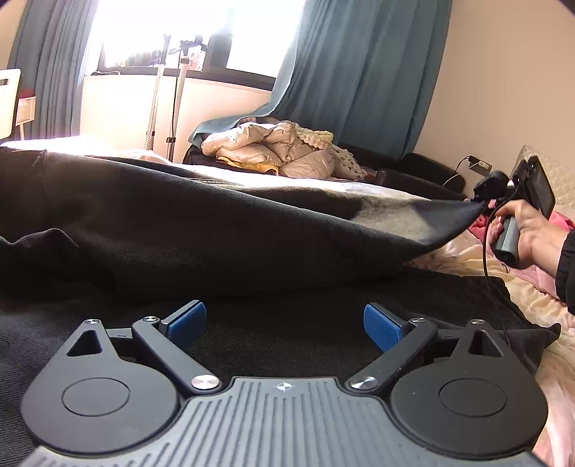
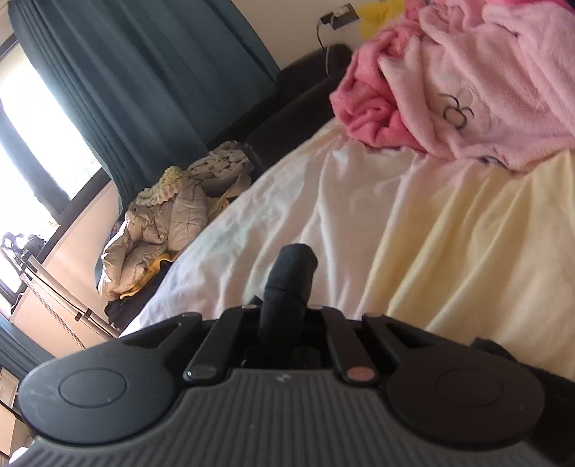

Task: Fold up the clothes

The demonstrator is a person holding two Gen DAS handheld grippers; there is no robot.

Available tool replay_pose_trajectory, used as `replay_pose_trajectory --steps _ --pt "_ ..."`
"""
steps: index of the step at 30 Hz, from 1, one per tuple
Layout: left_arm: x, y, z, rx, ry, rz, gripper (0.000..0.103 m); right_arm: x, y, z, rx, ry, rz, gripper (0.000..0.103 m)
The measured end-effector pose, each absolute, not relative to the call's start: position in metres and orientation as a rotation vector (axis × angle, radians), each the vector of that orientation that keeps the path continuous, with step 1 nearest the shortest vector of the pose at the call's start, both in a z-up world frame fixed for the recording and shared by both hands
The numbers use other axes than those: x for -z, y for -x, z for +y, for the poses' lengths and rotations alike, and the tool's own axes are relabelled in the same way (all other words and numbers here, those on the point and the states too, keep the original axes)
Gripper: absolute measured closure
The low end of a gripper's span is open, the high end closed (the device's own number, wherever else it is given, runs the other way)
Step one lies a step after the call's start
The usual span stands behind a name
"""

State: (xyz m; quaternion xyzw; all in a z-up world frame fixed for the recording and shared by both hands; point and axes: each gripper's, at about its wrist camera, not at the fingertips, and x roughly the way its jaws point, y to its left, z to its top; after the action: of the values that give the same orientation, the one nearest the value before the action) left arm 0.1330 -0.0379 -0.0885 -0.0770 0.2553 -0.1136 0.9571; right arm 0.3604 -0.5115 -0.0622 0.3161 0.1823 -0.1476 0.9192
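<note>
- The left gripper [image 1: 284,323] sits low in the centre of the left wrist view, its jaws spread wide with nothing between the blue pads [image 1: 188,320]; black cloth lies just under and ahead of them.
- The black garment [image 1: 179,230] fills the middle band of that view, spread over the bed [image 1: 532,298] and running from the left edge across to the right.
- One corner of the garment is pulled up and out toward the right edge of the left wrist view, where it meets the right gripper [image 1: 479,201].
- A hand [image 1: 524,230] at the right edge of the same view holds that gripper's handle, with a dark sleeve below it.
- In the right wrist view the right gripper [image 2: 284,316] is closed tight on a fold of the black garment [image 2: 291,273], which sticks up between the jaws at lower centre.
- Beyond it the bed's pale cream sheet [image 2: 413,222] covers the centre and right of the frame.
- A pink fleece pile [image 2: 467,79] lies in the upper right of the right wrist view.
- A beige quilted jacket [image 1: 273,151] is heaped on a dark surface past the bed, at upper centre in the left wrist view.
- Teal curtains [image 1: 359,61] hang at the top of that view beside a bright window [image 1: 161,32].
</note>
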Motion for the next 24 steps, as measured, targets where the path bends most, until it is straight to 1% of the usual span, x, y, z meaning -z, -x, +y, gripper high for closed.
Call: replay_pose_trajectory --steps 3,8,11,17,18,19,21,23,24 --pt "0.09 -0.132 -0.037 0.228 0.154 0.52 0.007 0.009 -0.372 -0.498 0.24 -0.563 0.229 0.098" --pt "0.09 -0.129 -0.037 0.23 0.149 0.516 0.007 -0.028 -0.381 -0.514 0.304 -0.494 0.153 0.098" --pt "0.09 -0.129 -0.039 0.233 0.138 0.509 0.007 -0.008 -0.369 -0.538 0.355 -0.485 0.183 0.098" --pt "0.093 -0.13 -0.043 0.235 0.117 0.513 0.007 0.106 -0.343 -0.575 0.445 -0.546 0.484 0.096" --pt "0.093 -0.129 -0.044 0.236 0.111 0.511 0.007 0.124 -0.337 -0.579 0.455 -0.579 0.528 0.092" --pt "0.093 -0.129 -0.045 0.237 0.106 0.509 0.007 0.139 -0.329 -0.582 0.461 -0.621 0.548 0.081" --pt "0.093 -0.128 -0.048 0.23 0.09 0.499 0.007 0.148 -0.315 -0.588 0.47 -0.667 0.555 0.069" --pt "0.092 -0.128 -0.05 0.226 0.082 0.485 0.007 0.142 -0.3 -0.588 0.461 -0.675 0.554 0.057" --pt "0.092 -0.128 -0.049 0.234 0.082 0.476 0.007 0.134 -0.292 -0.586 0.464 -0.64 0.559 0.047"
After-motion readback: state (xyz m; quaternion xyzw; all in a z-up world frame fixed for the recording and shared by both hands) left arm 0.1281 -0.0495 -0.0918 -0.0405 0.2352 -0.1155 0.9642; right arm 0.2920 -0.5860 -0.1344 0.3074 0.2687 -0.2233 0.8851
